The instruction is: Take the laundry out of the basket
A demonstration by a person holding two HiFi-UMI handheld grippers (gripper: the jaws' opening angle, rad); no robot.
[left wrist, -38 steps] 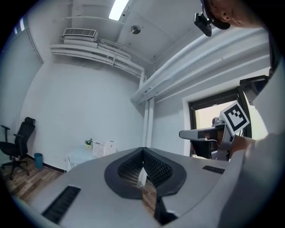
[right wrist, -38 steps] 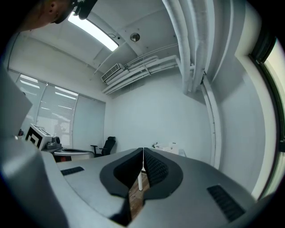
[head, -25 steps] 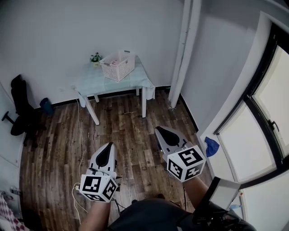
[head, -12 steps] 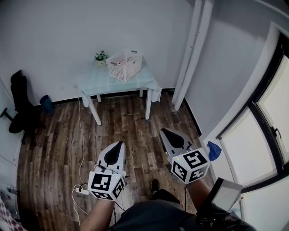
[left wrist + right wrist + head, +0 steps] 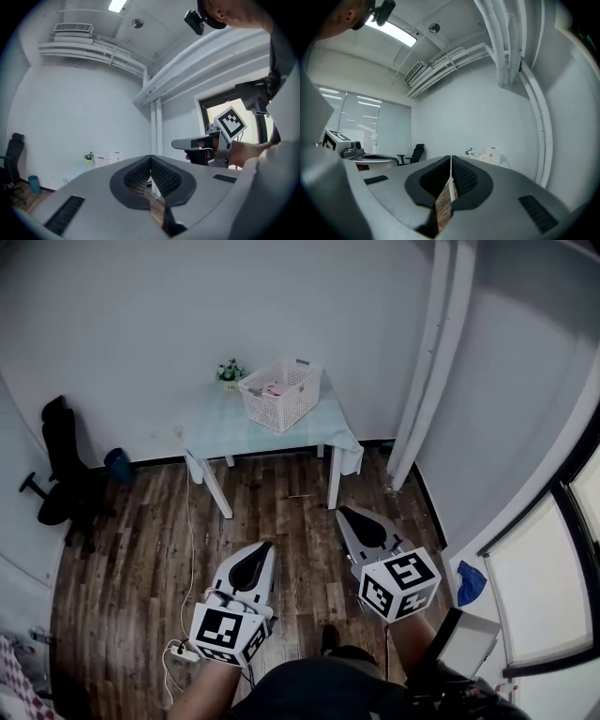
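Note:
A white slatted laundry basket (image 5: 282, 395) stands on a small pale table (image 5: 225, 427) against the far wall, with something pink inside it. It also shows small and far off in the left gripper view as the basket (image 5: 108, 158) and in the right gripper view as the basket (image 5: 487, 156). My left gripper (image 5: 262, 550) and right gripper (image 5: 343, 513) hang low over the wood floor, well short of the table. Both point toward it with jaws shut and nothing between them. The left gripper (image 5: 150, 158) and the right gripper (image 5: 451, 158) show their pads pressed together.
A small potted plant (image 5: 229, 371) sits beside the basket. A black office chair (image 5: 58, 474) and a blue bin (image 5: 119, 466) stand at the left wall. White pipes (image 5: 437, 352) run up the right corner. A cable and power strip (image 5: 178, 651) lie on the floor.
The table and basket have come nearer and shifted right in the head view as the person walks toward them. Both grippers stay shut and have moved forward with the person.

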